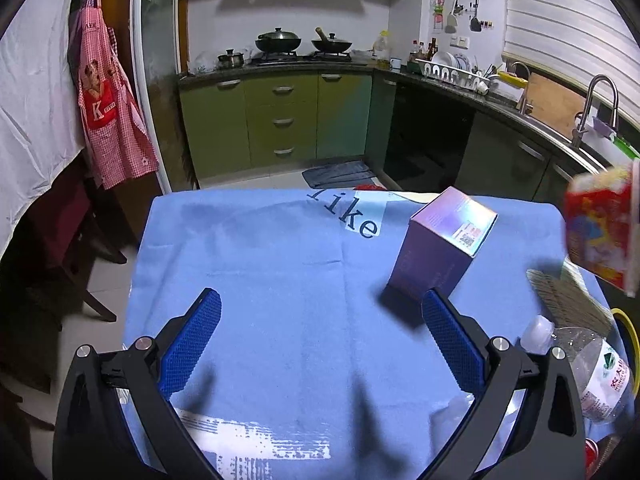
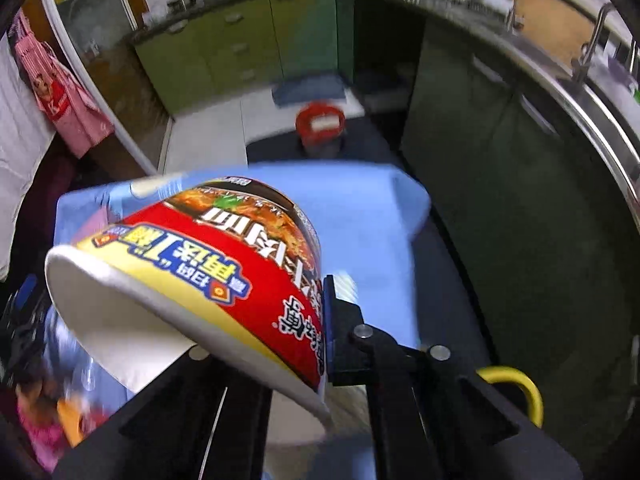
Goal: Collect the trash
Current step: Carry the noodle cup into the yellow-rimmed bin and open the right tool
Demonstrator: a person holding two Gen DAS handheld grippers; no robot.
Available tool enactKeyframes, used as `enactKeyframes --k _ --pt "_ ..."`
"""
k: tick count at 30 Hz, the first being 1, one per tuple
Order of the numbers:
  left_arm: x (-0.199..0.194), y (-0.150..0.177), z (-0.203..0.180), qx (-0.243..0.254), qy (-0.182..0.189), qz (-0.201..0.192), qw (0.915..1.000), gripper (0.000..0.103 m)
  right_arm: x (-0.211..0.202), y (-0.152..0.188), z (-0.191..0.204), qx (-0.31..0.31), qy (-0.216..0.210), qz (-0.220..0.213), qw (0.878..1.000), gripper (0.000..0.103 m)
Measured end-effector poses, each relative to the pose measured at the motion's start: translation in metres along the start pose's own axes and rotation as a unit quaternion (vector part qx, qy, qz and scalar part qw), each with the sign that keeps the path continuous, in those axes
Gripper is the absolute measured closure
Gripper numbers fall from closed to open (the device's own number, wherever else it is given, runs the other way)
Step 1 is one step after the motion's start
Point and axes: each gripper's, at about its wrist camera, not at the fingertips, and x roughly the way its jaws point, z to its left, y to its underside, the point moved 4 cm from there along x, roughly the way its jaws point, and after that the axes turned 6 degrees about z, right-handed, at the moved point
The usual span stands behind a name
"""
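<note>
Noodle cup [image 2: 208, 280], tilted, is pinched by its rim in the right gripper [image 2: 326, 320], aloft over the blue table [image 2: 360, 208]; left gripper [image 1: 320, 316] hovers spread and empty above it; carrying step, judged; next, find the bin, unseen.

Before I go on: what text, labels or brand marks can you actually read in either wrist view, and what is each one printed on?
"ike", after a cut-off letter: blue tablecloth.
"K": red patch on the checked apron.
Large Chinese characters and a "1": instant noodle cup held in the right gripper; upside down, not readable with confidence.
Purple box sticker: too small.
Plastic bottle label: too small.
</note>
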Motion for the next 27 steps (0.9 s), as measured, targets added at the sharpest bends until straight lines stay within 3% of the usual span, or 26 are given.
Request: enactKeyframes --k 7,13,17,22,27 --pt "-0.007 0.003 -0.004 0.005 0.007 -0.003 1.0 0.004 -0.043 0.078 -0.138 0.106 0.047 0.1 0.988 0.099" --pt "-0.009 0.005 -0.012 0.016 0.01 -0.002 0.9998 0.004 -0.007 0.153 -0.229 0.212 0.044 0.158 0.963 0.099" --pt "-0.012 0.005 -0.016 0.019 0.01 -0.004 0.9998 0.004 0.042 0.182 -0.252 0.241 0.022 0.211 0.947 0.099" --pt "-0.008 0.007 -0.016 0.023 0.008 0.003 0.9997 0.004 0.087 0.192 -0.259 0.24 0.019 0.251 0.938 0.098" --pt "-0.005 0.007 -0.02 0.028 0.009 0.008 0.9995 0.004 0.116 0.194 -0.258 0.235 0.022 0.271 0.933 0.086"
